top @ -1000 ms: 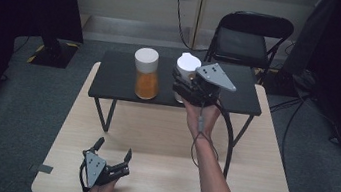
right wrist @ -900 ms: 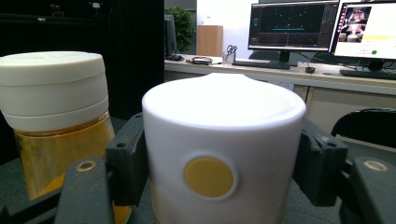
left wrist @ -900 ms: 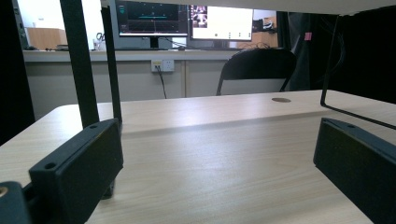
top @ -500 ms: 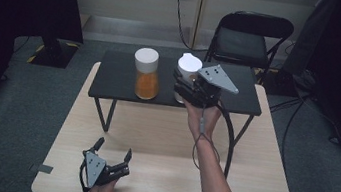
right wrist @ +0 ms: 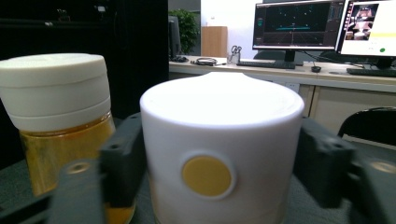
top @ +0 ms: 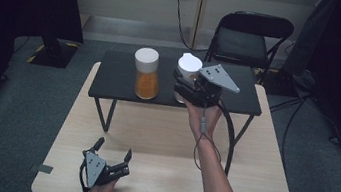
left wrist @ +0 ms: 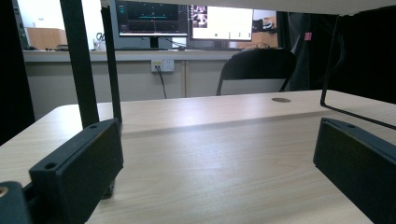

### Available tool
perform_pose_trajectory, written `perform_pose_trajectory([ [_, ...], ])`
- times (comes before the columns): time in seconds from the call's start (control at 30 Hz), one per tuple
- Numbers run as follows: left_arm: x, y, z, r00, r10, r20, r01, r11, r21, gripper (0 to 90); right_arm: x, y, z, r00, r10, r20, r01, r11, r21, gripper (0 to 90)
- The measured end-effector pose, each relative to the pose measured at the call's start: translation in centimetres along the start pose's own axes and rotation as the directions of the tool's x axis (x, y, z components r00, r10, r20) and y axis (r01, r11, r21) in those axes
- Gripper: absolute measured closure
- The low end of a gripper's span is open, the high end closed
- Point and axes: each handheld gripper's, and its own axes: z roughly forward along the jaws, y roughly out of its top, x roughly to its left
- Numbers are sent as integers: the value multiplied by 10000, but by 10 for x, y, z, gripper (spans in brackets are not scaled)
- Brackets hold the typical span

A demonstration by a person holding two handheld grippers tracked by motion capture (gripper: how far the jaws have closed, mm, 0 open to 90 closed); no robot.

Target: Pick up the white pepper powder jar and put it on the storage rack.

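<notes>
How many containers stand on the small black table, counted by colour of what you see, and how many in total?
Jar with orange contents and white lid: 1
White container with a yellow dot, between the right gripper jaws: 1
Total: 2

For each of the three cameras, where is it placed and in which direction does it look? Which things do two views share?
High view: above the person's side, looking forward and down on the light wooden table; both forearms and grippers show.
Left gripper view: low over that table, looking along its open jaws toward the black folding chair.
Right gripper view: on the black raised shelf, looking along its jaws, closed on the white cylindrical container.
Shared: high and right gripper views both show this container and the white-lidded jar of orange contents.
</notes>
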Motion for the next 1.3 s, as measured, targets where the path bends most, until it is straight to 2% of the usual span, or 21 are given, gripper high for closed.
perform_pose_trajectory([
  [0.1,0,0,0,10000,-1,6,1,10000,0,8,0,-3,0,9999,-166,1,166,9997,-174,87],
  [0.23,0,0,0,10000,5,6,-5,10000,4,8,1,-8,0,9991,-423,-13,422,9981,-459,0],
  [0.37,0,0,0,10000,5,6,-5,10000,3,8,4,-13,-2,9980,-629,-18,627,9968,-499,0],
  [0.43,0,0,0,10000,4,7,-4,10000,3,8,8,-19,-3,9961,-871,151,879,9942,-613,0],
  [0.77,0,0,0,10000,5,7,-5,10000,4,8,6,-21,-10,9987,-480,173,492,9957,-784,0],
  [1.3,0,0,0,10000,5,7,-5,10000,4,9,7,-32,-25,9993,-353,128,367,9908,-1304,0],
])
